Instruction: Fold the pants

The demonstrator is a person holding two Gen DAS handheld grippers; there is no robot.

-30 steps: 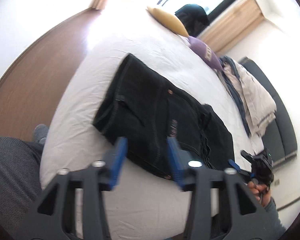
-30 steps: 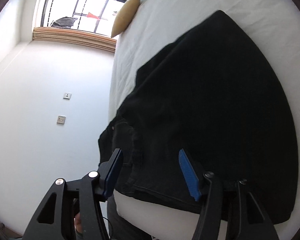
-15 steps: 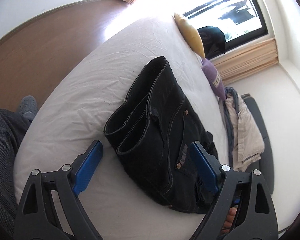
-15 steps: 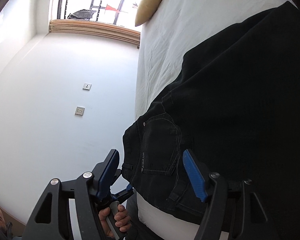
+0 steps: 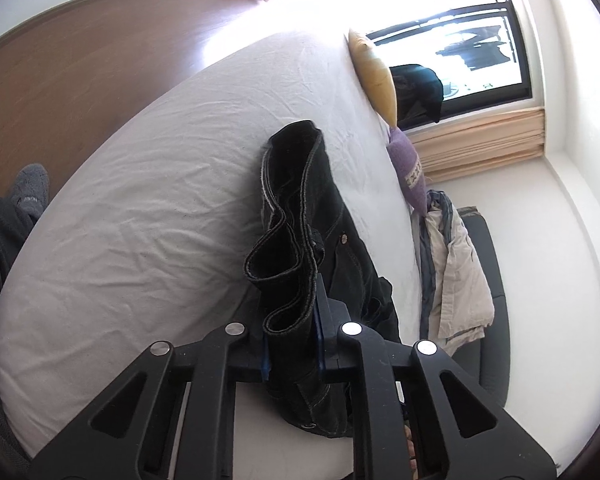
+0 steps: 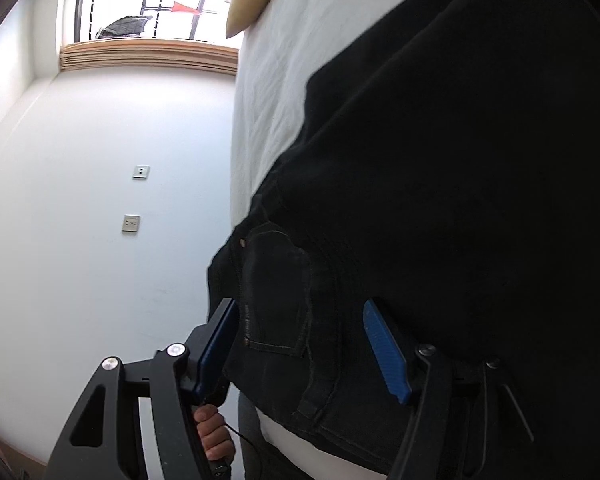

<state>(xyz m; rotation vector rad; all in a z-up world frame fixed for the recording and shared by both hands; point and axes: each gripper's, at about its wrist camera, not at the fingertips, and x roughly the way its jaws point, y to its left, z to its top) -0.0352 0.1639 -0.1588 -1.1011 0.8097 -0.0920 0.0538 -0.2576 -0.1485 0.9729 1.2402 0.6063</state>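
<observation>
Since earlier, left tongs point(image 5: 291, 334) have clamped the pants point(image 5: 300, 216), lengthwise toward the window; right tongs point(image 6: 306, 346) gape.

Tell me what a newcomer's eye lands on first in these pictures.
The black pants dominate, lying on the white bed, their cuff end pinched in the shut left gripper. The right gripper stands open around the waistband and back pocket. A yellow pillow lies by the bright window.

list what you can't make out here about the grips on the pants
- Left wrist view: the left gripper is shut on the hem of the pants; cloth hides its pads.
- Right wrist view: the right gripper is open around the waist; the dark fabric hides any contact.
</observation>
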